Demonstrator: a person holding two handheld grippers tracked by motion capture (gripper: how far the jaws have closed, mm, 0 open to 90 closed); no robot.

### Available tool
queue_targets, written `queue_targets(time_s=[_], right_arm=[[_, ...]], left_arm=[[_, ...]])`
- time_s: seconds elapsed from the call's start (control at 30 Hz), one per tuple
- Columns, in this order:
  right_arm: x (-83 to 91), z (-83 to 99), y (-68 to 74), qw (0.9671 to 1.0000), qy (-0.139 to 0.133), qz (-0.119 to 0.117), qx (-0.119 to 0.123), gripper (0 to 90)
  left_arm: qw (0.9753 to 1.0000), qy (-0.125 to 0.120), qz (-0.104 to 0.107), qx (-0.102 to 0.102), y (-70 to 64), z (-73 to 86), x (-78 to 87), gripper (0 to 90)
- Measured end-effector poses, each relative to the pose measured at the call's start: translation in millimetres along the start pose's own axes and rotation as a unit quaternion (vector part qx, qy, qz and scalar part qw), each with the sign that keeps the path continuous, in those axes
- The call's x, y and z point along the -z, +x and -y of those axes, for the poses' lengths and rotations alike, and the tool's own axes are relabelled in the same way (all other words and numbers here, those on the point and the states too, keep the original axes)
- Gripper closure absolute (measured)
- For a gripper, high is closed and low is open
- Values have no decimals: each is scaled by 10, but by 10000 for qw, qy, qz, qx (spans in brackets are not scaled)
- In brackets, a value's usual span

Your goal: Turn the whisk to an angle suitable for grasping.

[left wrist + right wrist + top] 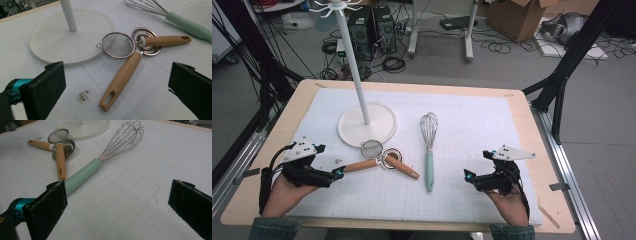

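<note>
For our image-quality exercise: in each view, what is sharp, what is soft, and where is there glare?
High view: even light, soft overall, faint shadow by the whisk. Left gripper view: strainer sharp, near jaws blurred, glints on its rim. Right gripper view: whisk wires glint, jaws soft.

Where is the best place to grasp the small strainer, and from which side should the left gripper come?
Probably the strainer's wooden handle, mid-length: it lies flat and bare, pointing toward the open left gripper. Come from above, jaws across it. The mesh bowl rests against the stand base.
</note>
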State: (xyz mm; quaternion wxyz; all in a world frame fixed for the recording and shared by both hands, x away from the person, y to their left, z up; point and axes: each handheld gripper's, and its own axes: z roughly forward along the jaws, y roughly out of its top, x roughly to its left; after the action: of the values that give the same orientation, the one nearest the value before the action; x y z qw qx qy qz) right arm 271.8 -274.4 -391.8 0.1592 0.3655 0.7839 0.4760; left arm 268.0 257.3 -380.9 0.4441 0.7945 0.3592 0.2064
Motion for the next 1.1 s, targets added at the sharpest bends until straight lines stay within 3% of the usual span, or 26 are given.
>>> queue_targets(time_s=[1.1], right_arm=[[-4,-87,144,9999,-56,-52,94,8]], left_arm=[[10000,-37,68,13,-18,0,26,17]])
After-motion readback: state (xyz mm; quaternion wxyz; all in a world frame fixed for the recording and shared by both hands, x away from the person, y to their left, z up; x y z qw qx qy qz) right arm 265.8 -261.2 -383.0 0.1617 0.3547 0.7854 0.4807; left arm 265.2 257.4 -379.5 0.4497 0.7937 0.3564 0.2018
